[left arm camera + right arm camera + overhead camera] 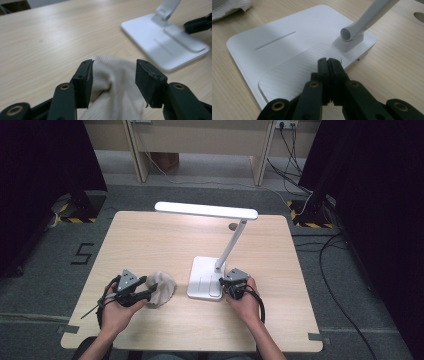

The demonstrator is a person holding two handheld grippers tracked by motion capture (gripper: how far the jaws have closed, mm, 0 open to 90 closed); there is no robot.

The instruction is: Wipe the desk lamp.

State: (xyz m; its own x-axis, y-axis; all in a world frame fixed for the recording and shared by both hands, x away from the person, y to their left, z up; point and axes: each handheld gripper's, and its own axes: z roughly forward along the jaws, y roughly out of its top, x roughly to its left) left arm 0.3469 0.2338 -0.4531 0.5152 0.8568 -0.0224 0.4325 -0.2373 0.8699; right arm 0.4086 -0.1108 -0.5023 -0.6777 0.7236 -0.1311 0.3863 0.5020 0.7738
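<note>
A: Looking down from the high view, I see the left gripper at a crumpled beige cloth on the wooden table, and the right gripper resting at the near right corner of the white desk lamp's base.

B: So which step would you call this?

A: My guess is letting go of the cloth. In the left gripper view the jaws stand wide, and the cloth bunches up between them. The left pad lies against a fold of it, while the right pad seems just clear of the fabric, so nothing is pinched.

B: And the other hand?

A: In the right gripper view the jaws are pressed together with nothing between them, their tips over the ribbed panel on the lamp base, close to where the lamp arm hinges in. Whether the tips press on the panel or only hover over it I cannot tell.

B: What does the next move call for?

A: If the cloth is to stay put, the left gripper needs to back away without dragging that fold along. If it is meant for wiping the lamp, the jaws must close on the bunched part again and carry it right, toward the base, which lies just beside it.
</note>
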